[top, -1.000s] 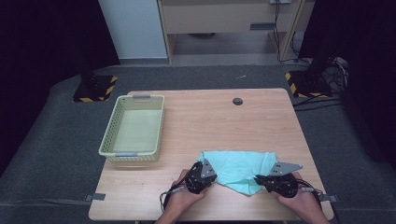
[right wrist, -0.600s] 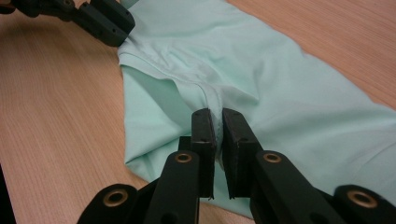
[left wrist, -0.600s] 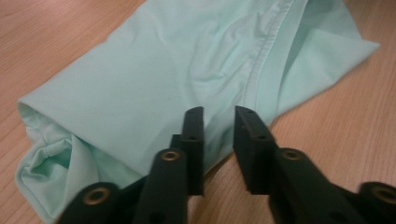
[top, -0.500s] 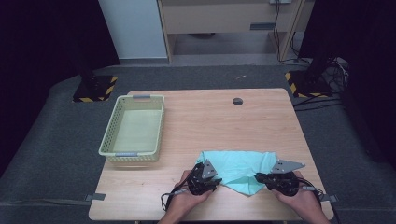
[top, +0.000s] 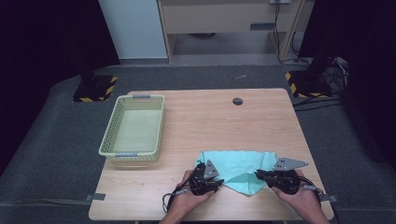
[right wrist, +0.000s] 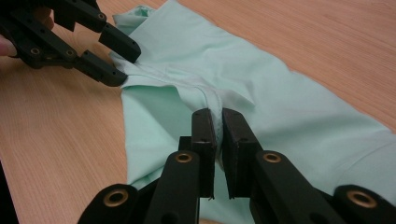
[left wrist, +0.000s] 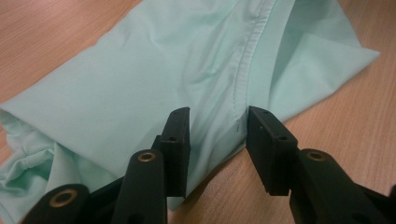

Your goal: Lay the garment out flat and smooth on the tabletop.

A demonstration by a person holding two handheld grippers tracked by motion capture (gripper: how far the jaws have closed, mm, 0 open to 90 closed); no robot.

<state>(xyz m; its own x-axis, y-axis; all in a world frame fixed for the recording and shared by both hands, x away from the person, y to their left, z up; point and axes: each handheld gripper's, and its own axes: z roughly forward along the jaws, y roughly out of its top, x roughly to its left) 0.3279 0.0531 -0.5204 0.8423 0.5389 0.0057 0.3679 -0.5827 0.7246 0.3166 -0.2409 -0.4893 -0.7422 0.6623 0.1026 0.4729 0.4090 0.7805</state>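
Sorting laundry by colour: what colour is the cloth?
Pale mint green, plain; the cloth shows best in the left gripper view.

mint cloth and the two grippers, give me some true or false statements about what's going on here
1. The right gripper is shut on a fold of the mint cloth. True.
2. The left gripper is clamped tight on the cloth. False: its fingers stand apart, either side of a stitched seam.
3. The cloth lies in the basket. False: it lies on the table, to the right of the basket.
4. The basket holds nothing. True.
5. The cloth is spread out flat in one layer. False: it is folded and creased.
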